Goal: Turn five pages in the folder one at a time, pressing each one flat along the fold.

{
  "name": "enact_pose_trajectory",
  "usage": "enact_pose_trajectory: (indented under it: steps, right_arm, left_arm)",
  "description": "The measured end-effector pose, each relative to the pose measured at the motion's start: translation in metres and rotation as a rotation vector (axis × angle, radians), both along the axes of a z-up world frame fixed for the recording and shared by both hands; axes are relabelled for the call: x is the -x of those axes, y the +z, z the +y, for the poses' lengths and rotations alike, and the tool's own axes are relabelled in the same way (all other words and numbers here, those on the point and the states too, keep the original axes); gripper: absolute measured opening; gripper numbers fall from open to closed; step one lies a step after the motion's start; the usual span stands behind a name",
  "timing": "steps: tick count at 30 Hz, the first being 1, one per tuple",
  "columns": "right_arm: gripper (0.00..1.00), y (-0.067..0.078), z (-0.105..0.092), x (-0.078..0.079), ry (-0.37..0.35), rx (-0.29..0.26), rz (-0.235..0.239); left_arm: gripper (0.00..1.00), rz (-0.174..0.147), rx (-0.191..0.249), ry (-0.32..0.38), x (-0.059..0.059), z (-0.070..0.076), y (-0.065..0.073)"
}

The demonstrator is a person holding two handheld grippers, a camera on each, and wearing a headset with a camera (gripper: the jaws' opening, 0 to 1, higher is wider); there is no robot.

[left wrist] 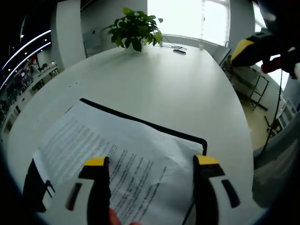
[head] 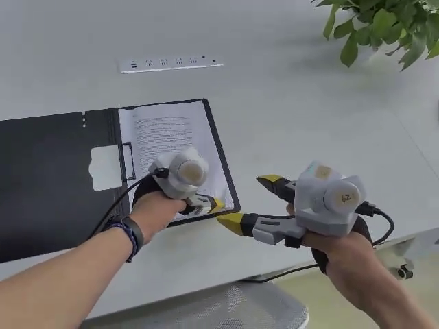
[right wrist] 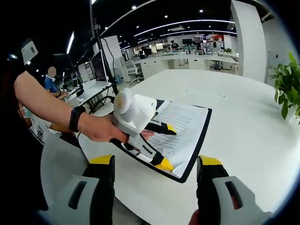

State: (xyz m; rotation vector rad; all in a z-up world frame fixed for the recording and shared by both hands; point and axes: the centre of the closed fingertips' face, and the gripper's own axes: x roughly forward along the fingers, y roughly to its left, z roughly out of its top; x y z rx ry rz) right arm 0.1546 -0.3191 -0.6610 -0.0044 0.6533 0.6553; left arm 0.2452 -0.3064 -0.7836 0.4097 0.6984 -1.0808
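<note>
Item: folder point(head: 221, 164), open flat on white table point(head: 295, 116). Left half: black cover point(head: 48, 178), bare. Fold point(head: 118, 137): long axis running straight away from the person, between cover and paper. Right half: top page point(head: 168, 130), printed, free edge along the folder's right border. Power strip point(head: 171, 64): beyond the folder's far edge, well apart. Left gripper point(head: 214, 203): over the folder's near right corner, jaws spread wide, nothing clamped; contact with the paper not possible to tell. Right gripper point(head: 250, 200): just off that same corner, to the folder's right, clear of the paper, jaws wide apart and empty. Plant point(head: 384, 27): far beyond the folder's right side. Key relation, as a judgement: free corner of the page directly under the left gripper, fold away to that gripper's left, so the turn a lift at the corner and a sweep leftward across the fold; left gripper nearer by far, right gripper free for pressing along the fold afterwards. Left gripper view: top page point(left wrist: 140, 173) between and beneath the left gripper point(left wrist: 151, 161) jaws, slightly rumpled toward the corner, a detail lost in the head view. Right gripper view: left gripper point(right wrist: 168, 147) side-on, one jaw above the sheet, the other low at the folder's point(right wrist: 199, 136) near border, with the right gripper point(right wrist: 156, 161) short of it.
</note>
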Motion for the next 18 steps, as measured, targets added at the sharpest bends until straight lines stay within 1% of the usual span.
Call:
enact_pose_trajectory:
  steps: [2, 5, 9, 12, 15, 18]
  right_arm:
    - [0.7, -0.002, -0.001, -0.001, 0.001, -0.002, 0.003]
    - [0.7, -0.005, 0.0, -0.004, 0.008, -0.002, 0.007]
    - [0.69, -0.009, 0.0, -0.01, 0.017, -0.003, 0.011]
    - [0.69, -0.009, 0.0, -0.013, 0.021, -0.006, 0.01]
    - [0.68, -0.01, 0.0, -0.017, 0.023, -0.016, 0.01]
    - [0.68, -0.013, 0.0, -0.019, 0.029, -0.015, 0.014]
  left_arm:
    - [0.69, 0.005, 0.008, 0.0, -0.002, 0.002, 0.001]
    - [0.65, 0.007, 0.008, -0.001, -0.004, 0.003, 0.001]
    - [0.62, -0.002, 0.005, 0.001, -0.004, 0.004, 0.0]
    - [0.61, -0.005, 0.008, 0.007, -0.006, 0.004, 0.0]
    - [0.56, -0.013, 0.017, 0.014, -0.009, 0.007, 0.001]
    - [0.55, -0.017, 0.013, 0.008, -0.009, 0.006, 0.0]
